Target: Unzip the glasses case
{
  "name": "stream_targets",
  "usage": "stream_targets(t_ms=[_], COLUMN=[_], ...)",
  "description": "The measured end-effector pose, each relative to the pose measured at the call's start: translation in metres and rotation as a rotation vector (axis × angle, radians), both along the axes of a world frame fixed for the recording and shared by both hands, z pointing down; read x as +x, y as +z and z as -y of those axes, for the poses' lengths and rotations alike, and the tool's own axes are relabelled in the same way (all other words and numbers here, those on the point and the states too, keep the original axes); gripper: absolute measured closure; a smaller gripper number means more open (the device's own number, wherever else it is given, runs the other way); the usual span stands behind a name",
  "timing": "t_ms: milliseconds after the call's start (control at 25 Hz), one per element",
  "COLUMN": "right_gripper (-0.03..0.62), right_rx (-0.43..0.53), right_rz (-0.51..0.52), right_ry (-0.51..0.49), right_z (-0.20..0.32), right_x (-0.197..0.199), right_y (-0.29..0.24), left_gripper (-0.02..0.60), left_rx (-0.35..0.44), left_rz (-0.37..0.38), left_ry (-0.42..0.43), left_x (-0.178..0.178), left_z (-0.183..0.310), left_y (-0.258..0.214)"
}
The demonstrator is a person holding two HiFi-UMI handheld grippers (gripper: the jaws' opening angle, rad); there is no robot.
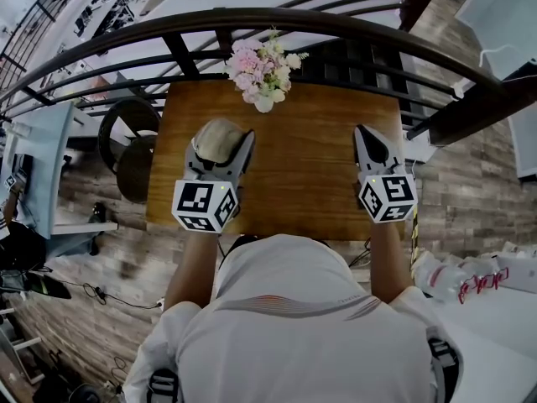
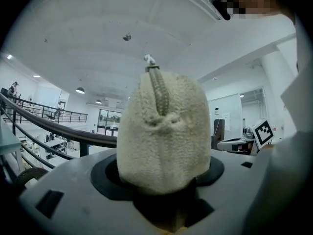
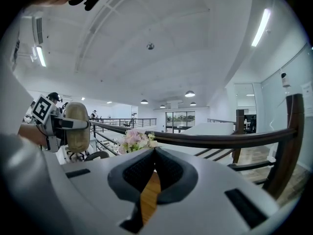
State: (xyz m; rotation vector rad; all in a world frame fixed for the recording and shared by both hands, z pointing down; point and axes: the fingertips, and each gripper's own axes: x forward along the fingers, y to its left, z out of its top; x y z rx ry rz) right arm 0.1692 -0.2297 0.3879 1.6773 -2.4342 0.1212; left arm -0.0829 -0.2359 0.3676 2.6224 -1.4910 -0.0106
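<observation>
Glasses case [image 2: 164, 133] clamped in left tongs [image 1: 220, 147]; right tongs [image 1: 372, 147] closed.

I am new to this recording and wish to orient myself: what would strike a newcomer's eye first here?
First, the fuzzy cream glasses case clamped between the jaws of the left gripper, above the wooden table, its zipper pull on top. Next, the pink flowers at the table's far edge by the railing. The right gripper is shut and empty.

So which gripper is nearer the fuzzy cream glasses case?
Left. The left gripper clamps the glasses case; the right gripper, shut and empty, hangs apart over the wooden table's right side.
</observation>
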Motion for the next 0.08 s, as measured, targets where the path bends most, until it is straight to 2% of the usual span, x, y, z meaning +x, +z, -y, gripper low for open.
stream_targets(t_ms=[80], right_gripper=[0.543], right_rx=[0.0], right_rz=[0.0], right_ry=[-0.003], right_z=[-0.0014], right_x=[-0.0009], right_y=[0.0], left_gripper=[0.287], left_rx=[-0.005], left_rz=[-0.002], left_ry=[0.004], left_x=[0.0015], left_z=[-0.0007], left_y=[0.0011])
